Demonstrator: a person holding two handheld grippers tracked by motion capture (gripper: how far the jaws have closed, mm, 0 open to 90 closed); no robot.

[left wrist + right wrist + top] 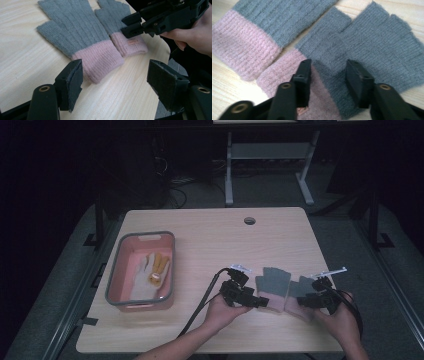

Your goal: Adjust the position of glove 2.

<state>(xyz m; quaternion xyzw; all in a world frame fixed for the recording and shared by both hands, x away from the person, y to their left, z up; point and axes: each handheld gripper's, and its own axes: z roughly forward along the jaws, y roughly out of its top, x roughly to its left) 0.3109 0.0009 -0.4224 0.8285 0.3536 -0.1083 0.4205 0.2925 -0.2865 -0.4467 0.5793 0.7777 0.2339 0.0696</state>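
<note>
Jaws of right gripper [327, 75] part-closed, astride second glove [362, 50], pads not pressing. Left gripper [115, 82] jaws wide, holding nothing, just short of first glove [82, 37]'s pink cuff. Gloves flat on desk [210, 235], side by side, right of pink bin [112, 275].

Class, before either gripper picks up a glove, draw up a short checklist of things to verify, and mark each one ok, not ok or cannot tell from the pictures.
1. Both gloves lie flat on the table: ok.
2. Left gripper open, nothing between its jaws: ok.
3. Left glove cuff in front of the left gripper: ok.
4. Right gripper over the right glove, near its pink cuff: ok.
5. Right gripper's pads pressing the knit: cannot tell.
6. Pink bin has room beside the items already in it: ok.
</note>
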